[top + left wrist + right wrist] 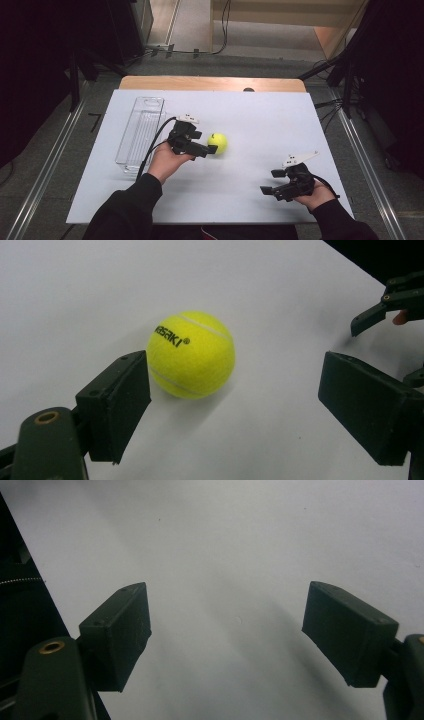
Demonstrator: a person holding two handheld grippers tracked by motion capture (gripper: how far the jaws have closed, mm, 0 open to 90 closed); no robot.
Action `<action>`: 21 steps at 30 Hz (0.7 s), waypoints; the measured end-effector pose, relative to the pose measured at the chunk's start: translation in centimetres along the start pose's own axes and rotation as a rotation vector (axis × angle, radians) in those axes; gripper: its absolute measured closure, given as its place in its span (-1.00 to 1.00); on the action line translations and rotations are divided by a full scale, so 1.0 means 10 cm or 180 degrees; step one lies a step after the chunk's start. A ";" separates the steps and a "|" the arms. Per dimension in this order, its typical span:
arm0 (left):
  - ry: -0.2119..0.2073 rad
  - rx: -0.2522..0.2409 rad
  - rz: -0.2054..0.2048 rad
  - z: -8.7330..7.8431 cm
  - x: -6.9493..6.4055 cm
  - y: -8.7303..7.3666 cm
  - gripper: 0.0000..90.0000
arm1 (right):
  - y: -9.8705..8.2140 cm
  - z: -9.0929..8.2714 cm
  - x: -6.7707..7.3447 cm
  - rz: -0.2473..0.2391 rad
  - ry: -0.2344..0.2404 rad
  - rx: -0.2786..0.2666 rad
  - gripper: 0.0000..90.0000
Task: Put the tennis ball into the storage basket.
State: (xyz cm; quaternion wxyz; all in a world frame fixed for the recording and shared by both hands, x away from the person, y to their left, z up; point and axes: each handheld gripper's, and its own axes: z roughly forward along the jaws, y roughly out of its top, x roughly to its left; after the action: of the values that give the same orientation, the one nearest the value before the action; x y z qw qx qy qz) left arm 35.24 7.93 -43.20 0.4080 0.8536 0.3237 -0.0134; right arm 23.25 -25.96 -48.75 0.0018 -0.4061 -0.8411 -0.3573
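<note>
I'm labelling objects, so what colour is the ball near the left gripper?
The tennis ball is bright yellow-green with black lettering, clearest in the left gripper view.

The tennis ball's brand lettering starts out of sight.
</note>
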 end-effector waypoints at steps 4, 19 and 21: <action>-0.0039 -0.0028 -0.0013 0.02 0.01 0.05 -0.69 | -0.01 0.00 0.01 0.0015 -0.0007 0.0008 -0.61; 0.0017 -0.0018 -0.0004 0.16 0.07 0.19 -0.69 | -0.02 -0.01 0.00 0.0007 -0.0008 0.0008 -0.61; 0.0037 -0.0029 0.0011 0.18 0.07 0.20 -0.70 | -0.02 -0.02 0.00 0.0008 -0.0015 0.0008 -0.61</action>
State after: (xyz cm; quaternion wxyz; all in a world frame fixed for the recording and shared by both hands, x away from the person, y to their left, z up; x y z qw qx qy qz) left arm 37.35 6.10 -43.18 0.4100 0.8523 0.3246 -0.0062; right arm 23.12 -26.14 -48.74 0.0008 -0.4080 -0.8411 -0.3552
